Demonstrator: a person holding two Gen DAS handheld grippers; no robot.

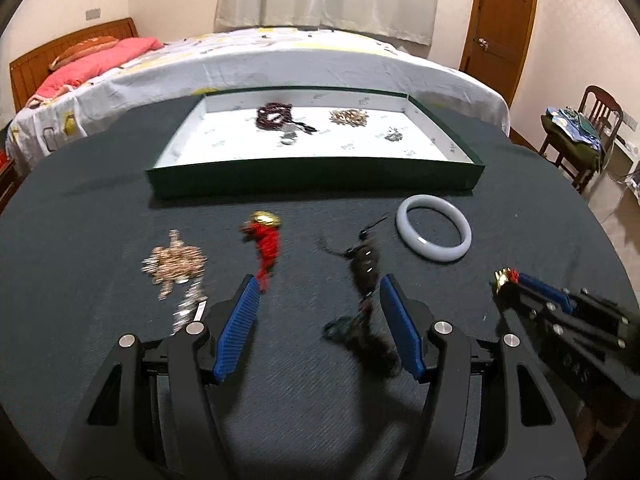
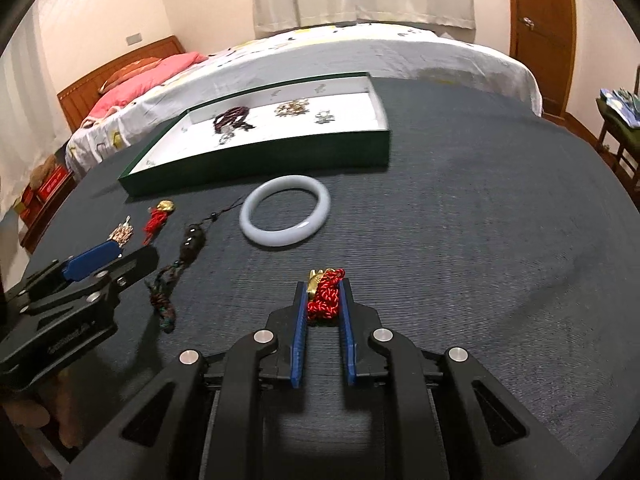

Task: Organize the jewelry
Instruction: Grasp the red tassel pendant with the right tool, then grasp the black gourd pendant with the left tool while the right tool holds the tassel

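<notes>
A green tray (image 1: 312, 178) (image 2: 256, 168) with a white floor holds several jewelry pieces. On the dark cloth before it lie a pale jade bangle (image 1: 434, 232) (image 2: 286, 210), a dark bead pendant (image 1: 364, 268) (image 2: 192, 240), a red cord with a gold charm (image 1: 266, 240) (image 2: 158, 218) and a rose-gold chain (image 1: 174, 266) (image 2: 122, 234). My left gripper (image 1: 318, 292) (image 2: 116, 252) is open, low over the cloth, the dark pendant beside its right finger. My right gripper (image 2: 324, 292) (image 1: 506, 280) is shut on another red cord with a gold charm (image 2: 326, 294).
The round table (image 2: 480, 220) is covered in dark cloth. A bed (image 1: 280, 60) stands right behind it. A wooden chair (image 1: 588, 128) with clothes is at the right, a door (image 1: 504, 20) behind.
</notes>
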